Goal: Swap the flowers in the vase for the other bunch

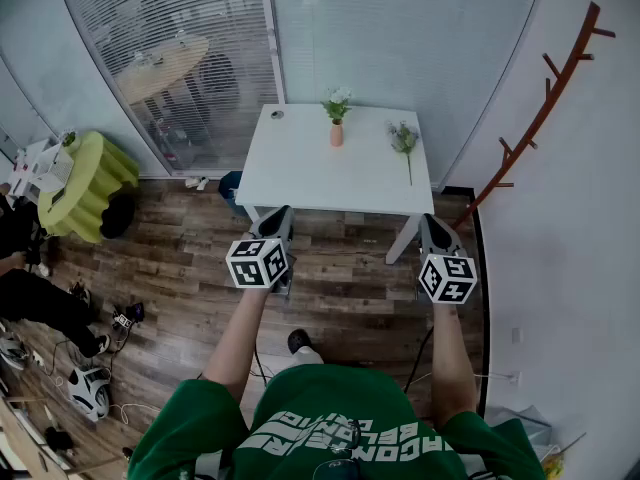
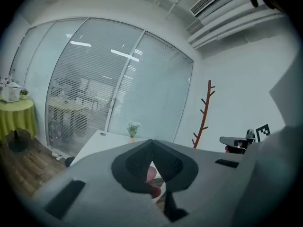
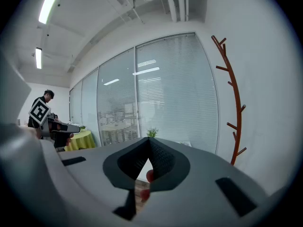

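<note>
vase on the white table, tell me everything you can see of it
The vase is small and salmon pink, with a plain surface; finer detail is too small to tell. It stands upright on the white table, near the far edge and about mid-width. A bunch of white flowers with green leaves rises from its mouth. Nothing else touches it. The other bunch lies flat on the tabletop to its right, apart from it.

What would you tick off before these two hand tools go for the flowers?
1. Upright vase on the table: ok.
2. Old flowers standing in it: ok.
3. Loose other bunch lying right of the vase: ok.
4. Nothing held by left gripper or right gripper: ok.
5. Jaws open to grasp: not ok, both shut.
6. Grippers over the table: not ok, both short of its near edge.
</note>
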{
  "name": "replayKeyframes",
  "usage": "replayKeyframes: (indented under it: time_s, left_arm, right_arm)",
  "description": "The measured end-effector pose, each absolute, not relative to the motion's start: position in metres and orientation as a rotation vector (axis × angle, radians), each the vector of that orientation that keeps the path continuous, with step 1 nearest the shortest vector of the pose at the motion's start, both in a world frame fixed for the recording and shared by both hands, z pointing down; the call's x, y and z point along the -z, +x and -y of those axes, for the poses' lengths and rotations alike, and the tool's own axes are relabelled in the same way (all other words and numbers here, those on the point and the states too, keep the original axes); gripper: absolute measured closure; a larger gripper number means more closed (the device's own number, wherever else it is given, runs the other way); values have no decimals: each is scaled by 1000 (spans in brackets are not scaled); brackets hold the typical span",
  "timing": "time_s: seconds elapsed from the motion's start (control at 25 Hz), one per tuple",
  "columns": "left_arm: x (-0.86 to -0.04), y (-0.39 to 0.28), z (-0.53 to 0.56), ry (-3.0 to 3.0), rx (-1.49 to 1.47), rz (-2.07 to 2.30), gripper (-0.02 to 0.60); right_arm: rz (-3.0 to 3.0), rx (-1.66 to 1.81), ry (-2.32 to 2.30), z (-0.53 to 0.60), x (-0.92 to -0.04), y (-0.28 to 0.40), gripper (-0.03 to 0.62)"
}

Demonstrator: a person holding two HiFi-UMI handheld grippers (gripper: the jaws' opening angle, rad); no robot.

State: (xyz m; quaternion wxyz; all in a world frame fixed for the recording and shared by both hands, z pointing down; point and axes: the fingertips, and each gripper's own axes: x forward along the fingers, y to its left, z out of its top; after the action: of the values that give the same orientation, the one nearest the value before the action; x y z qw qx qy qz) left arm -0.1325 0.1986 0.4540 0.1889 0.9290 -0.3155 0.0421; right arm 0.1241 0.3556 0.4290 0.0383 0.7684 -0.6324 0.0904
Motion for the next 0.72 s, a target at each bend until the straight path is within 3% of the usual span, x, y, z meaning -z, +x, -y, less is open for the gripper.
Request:
replayKeyframes:
  time_s: [0.72]
  left_arm:
    - [-468,-178,-90,2628,-124,783,577]
  right_arm:
    - [1877,-301,2355,-244,-443,63,582]
